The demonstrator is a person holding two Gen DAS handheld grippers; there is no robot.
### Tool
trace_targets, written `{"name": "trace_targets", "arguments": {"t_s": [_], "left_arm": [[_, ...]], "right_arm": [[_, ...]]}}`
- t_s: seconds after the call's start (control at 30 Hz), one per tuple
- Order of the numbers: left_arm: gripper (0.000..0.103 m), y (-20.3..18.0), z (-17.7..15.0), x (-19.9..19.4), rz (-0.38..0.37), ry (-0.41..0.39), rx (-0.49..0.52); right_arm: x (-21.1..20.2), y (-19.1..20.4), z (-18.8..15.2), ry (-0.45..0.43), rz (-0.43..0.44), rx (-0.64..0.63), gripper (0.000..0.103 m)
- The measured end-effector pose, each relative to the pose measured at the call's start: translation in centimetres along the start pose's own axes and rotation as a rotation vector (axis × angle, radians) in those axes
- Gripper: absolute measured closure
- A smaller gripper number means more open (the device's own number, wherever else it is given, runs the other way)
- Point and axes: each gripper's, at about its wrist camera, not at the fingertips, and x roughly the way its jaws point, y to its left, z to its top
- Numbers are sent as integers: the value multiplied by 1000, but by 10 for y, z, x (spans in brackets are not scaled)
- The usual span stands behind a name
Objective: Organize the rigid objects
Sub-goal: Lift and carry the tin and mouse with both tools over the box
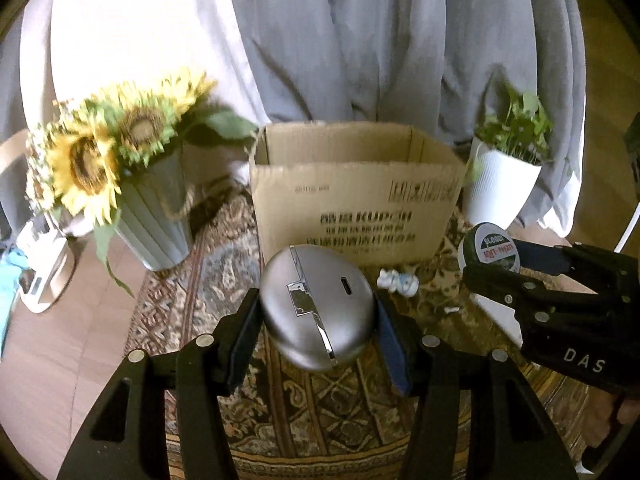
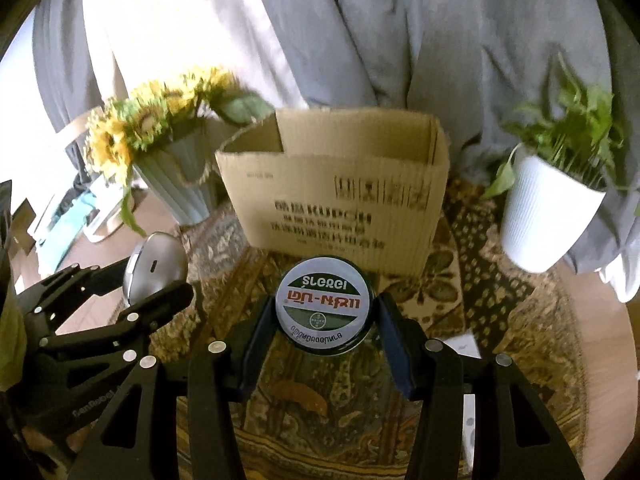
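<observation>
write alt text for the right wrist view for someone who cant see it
The right gripper is shut on a round green and white tin held above a patterned rug, facing an open cardboard box. The left gripper holds a silver case; a sunflower vase and a white plant pot flank the box.

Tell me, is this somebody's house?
Probably yes, a living room. A patterned rug covers the floor, grey curtains hang behind, and sunflowers and a potted plant stand beside a cardboard box.
</observation>
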Motion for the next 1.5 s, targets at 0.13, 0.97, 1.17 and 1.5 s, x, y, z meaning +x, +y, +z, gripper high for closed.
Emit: {"name": "trace_targets", "arguments": {"t_s": [0.13, 0.97, 1.17, 1.5], "left_arm": [[48, -2, 12, -11, 4, -41, 2], [48, 0, 100, -17, 42, -247, 59], [48, 2, 119, -2, 54, -255, 79], [48, 6, 143, 33, 58, -196, 90]], "right_arm": [[-12, -1, 6, -43, -9, 5, 50], [-50, -8, 88, -308, -71, -38, 50], [-39, -16, 109, -319, -97, -55, 50], [-7, -29, 138, -274, -87, -64, 50]]}}
